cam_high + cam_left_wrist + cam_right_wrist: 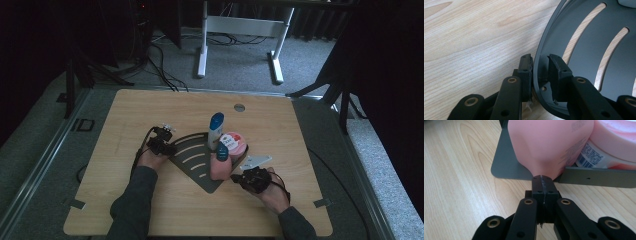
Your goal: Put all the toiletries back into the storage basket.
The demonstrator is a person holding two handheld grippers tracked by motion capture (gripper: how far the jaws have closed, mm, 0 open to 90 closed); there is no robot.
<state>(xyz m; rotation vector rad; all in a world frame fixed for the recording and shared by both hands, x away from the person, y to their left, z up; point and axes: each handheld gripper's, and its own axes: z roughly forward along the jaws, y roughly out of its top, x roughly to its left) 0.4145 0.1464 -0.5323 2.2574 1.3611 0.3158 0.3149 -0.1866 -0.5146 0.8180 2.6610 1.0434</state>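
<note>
On the left I see my left gripper (162, 144) at the curved edge of the dark rack (192, 162); in the left gripper view its jaws straddle the rack's rim (537, 62), one pad outside, one inside, a slight gap on the inner side, so I cannot tell if they pinch it; the rack's far end is cut off there. On the rack stand a white bottle (216, 131), a pink tub (234, 142) and a pink bottle (220, 165); labels are too small to read. My right gripper (239, 178) sits at the rack's right corner on the desk (125, 115); its jaws are clenched empty, tips touching the pink bottle's base (544, 152).
</note>
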